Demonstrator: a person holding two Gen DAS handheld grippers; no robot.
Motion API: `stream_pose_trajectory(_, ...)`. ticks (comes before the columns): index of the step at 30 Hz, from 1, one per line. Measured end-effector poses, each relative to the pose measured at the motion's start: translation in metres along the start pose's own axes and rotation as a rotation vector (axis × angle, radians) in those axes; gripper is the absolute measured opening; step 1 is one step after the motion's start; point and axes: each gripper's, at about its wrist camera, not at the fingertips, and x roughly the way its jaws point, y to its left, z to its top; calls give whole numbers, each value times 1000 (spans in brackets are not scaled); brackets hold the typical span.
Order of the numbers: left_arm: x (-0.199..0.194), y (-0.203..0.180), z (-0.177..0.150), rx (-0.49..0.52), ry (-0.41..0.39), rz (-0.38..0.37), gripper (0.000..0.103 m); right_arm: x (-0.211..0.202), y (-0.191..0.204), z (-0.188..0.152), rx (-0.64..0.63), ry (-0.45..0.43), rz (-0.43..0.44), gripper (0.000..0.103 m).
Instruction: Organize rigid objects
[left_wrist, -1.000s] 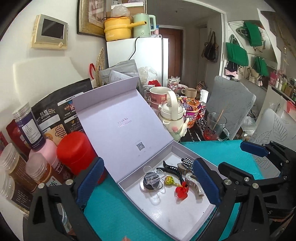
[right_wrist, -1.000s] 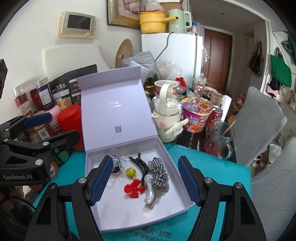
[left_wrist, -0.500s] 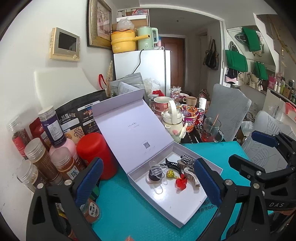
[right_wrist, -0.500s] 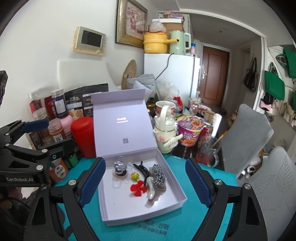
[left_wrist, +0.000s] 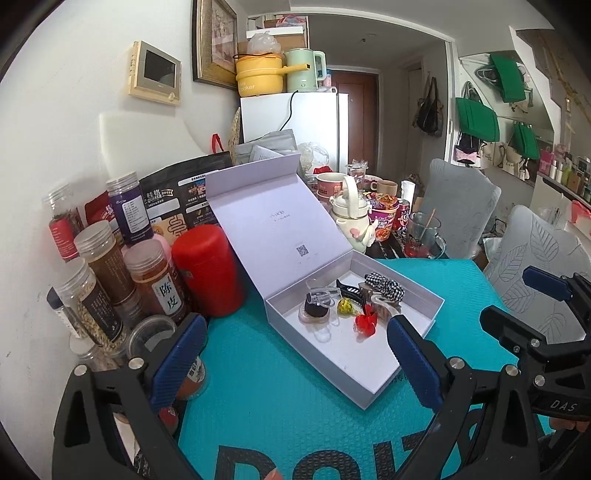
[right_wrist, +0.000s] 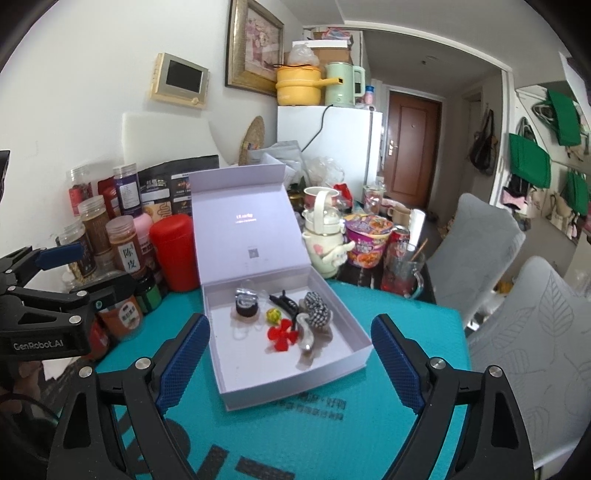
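Two hand-held grippers face an open lavender gift box (right_wrist: 258, 369) on a teal mat (right_wrist: 388, 295), its lid (right_wrist: 247, 229) tilted up at the far side against a row of spice jars (right_wrist: 122, 247) and a red canister (right_wrist: 173, 254).

The task's things — a red flower clip (right_wrist: 282, 334), a black claw clip (right_wrist: 284, 303), a checked scrunchie (right_wrist: 317, 308), a yellow-green bead (right_wrist: 272, 314), a pearly curved clip (right_wrist: 306, 332) and a dark round piece on a clear base (right_wrist: 245, 308) — lie bunched in the far half of the tray, the near half bare.

From the right gripper (right_wrist: 290, 363), the cluster sits dead ahead at twelve o'clock, framed between both blue pads; its jaws stand wide and nothing is between them. From the left gripper (left_wrist: 295, 363), also spread wide and empty, the same cluster lies toward one o'clock, the box running diagonally away to the right, with the right pad (left_wrist: 413, 362) overlapping the tray's near corner.

The right hand looks better lined up. The pearly clip's long axis runs roughly six-to-twelve in the right view, the black clip's about ten-to-four — so the pearly clip already lies lengthwise between the pads for a pinch across its width, while the black clip would likely need a wrist turn.

Whether more pieces remain outside the box cannot be told.
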Motion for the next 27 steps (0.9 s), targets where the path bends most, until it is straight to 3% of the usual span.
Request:
stream_pose_trajectory(13, -4, 3, -45, -37, 52, 37, 100, 0, 20, -52, 15, 72, -55, 90)
stream_pose_trajectory(27, -15, 5, -50, -56, 46, 49, 100, -3, 23, -58, 14, 67, -34, 90)
